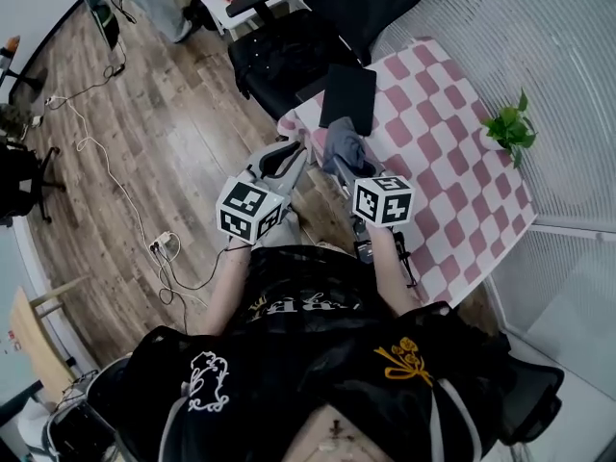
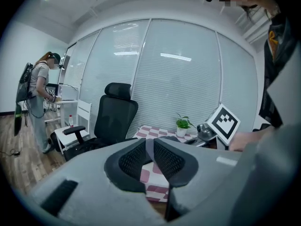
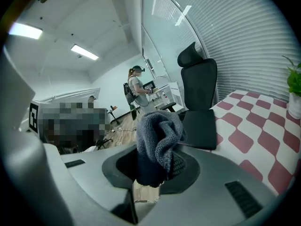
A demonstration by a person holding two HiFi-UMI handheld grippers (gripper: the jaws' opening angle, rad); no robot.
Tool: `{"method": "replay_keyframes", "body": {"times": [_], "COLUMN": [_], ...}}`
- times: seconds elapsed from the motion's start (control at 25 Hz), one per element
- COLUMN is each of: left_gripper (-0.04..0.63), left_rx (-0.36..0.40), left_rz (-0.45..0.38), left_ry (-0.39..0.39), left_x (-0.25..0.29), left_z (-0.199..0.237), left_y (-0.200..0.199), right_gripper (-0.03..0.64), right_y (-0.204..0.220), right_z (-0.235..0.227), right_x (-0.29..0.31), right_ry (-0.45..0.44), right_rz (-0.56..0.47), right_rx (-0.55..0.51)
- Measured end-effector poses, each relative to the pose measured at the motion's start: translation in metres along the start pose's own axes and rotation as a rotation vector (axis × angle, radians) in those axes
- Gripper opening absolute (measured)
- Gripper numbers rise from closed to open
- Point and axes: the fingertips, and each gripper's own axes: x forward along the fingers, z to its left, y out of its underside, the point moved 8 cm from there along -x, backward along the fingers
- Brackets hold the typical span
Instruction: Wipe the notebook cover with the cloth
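A black notebook (image 1: 348, 97) lies flat near the far corner of the pink-and-white checked table (image 1: 452, 176); in the right gripper view the notebook (image 3: 200, 128) is just ahead of the jaws. My right gripper (image 1: 345, 167) is shut on a bunched grey cloth (image 1: 342, 145), held above the table's edge a little short of the notebook. The cloth (image 3: 157, 142) sticks up between the pads. My left gripper (image 1: 295, 152) hovers beside the table's near-left edge, off to the left of the cloth; its jaws (image 2: 149, 147) are shut with nothing between them.
A small potted plant (image 1: 510, 128) stands at the table's right edge. A black office chair (image 1: 308, 41) sits just beyond the notebook end of the table. Cables trail over the wooden floor (image 1: 144, 162) on the left. A person (image 2: 40, 102) stands far off.
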Motion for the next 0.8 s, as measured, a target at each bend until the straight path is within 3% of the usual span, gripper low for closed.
{"method": "replay_keyframes", "body": {"times": [0.4, 0.8], "left_gripper": [0.049, 0.049], "left_rx": [-0.015, 0.004], "left_rz": [0.018, 0.036], "left_ry": [0.092, 0.229], "left_x": [0.034, 0.067], "left_z": [0.102, 0.155], "left_y": [-0.028, -0.046], "right_gripper": [0.075, 0.075], "right_y": [-0.051, -0.084], "right_z": [-0.013, -0.03], "right_x": [0.076, 0.118], "right_ry": [0.113, 0.228], "right_rz": [0.025, 0.025], "right_rx": [0.041, 0.089]}}
